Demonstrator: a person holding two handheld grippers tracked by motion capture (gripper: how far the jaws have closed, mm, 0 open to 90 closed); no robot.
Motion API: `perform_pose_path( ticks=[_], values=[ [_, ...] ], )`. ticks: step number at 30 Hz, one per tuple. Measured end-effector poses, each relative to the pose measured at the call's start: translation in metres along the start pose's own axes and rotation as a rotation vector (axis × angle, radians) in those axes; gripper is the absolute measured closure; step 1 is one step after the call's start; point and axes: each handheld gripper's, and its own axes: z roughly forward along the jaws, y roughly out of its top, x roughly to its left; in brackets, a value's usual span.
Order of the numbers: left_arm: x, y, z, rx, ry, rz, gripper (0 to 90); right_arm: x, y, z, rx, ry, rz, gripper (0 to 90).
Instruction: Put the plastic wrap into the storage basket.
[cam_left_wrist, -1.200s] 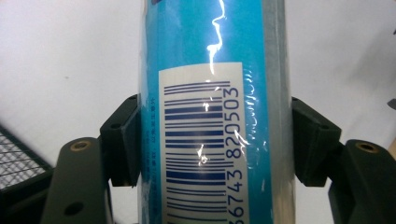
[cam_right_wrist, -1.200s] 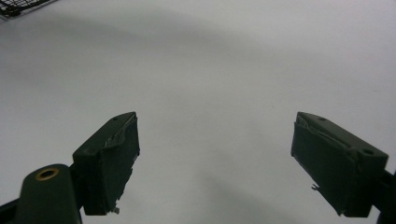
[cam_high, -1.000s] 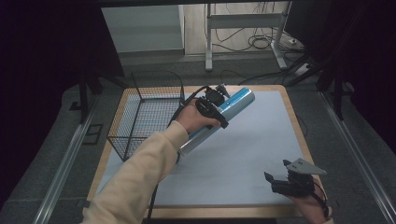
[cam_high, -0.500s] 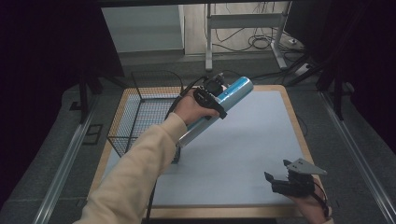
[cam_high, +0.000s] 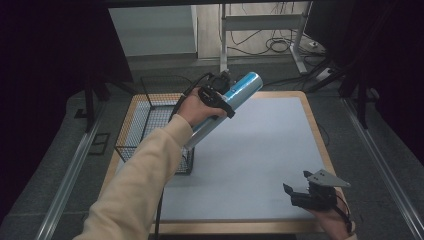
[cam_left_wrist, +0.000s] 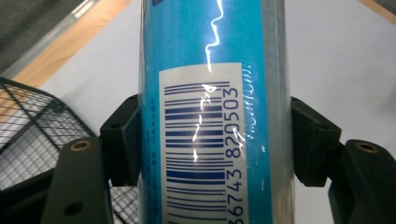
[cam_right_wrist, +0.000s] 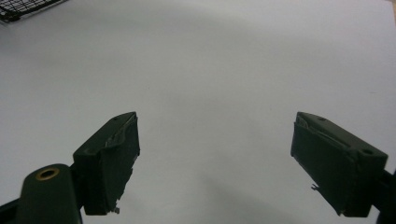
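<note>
Left gripper (cam_high: 220, 96) clamps a blue cylinder (cam_high: 235, 95) tilted above the wire basket (cam_high: 150, 125) at the surface's left edge; lowering it in looks next. Right gripper (cam_high: 305, 192) waits, jaws wide, empty.

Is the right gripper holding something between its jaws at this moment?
No, the right gripper has its jaws wide apart, with bare white table surface between them.
</note>
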Motion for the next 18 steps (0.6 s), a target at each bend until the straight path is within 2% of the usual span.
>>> perform_pose_path(
  ticks=[7, 10, 13, 18],
  values=[
    [0.013, -0.002, -0.004, -0.018, 0.018, -0.028, 31.8, 0.000, 0.001, -0.001, -0.005, -0.007, 0.003, 15.8],
    [0.020, -0.002, -0.006, -0.014, 0.016, -0.026, 31.8, 0.000, 0.001, 0.000, -0.007, -0.009, 0.002, 15.8],
    [0.026, -0.002, -0.006, -0.015, 0.035, -0.035, 31.8, 0.000, 0.001, 0.000, -0.007, -0.010, 0.000, 15.8],
    [0.039, -0.004, -0.005, -0.028, 0.044, -0.059, 31.9, 0.000, 0.000, 0.000, -0.006, -0.013, 0.002, 15.8]
  ],
)
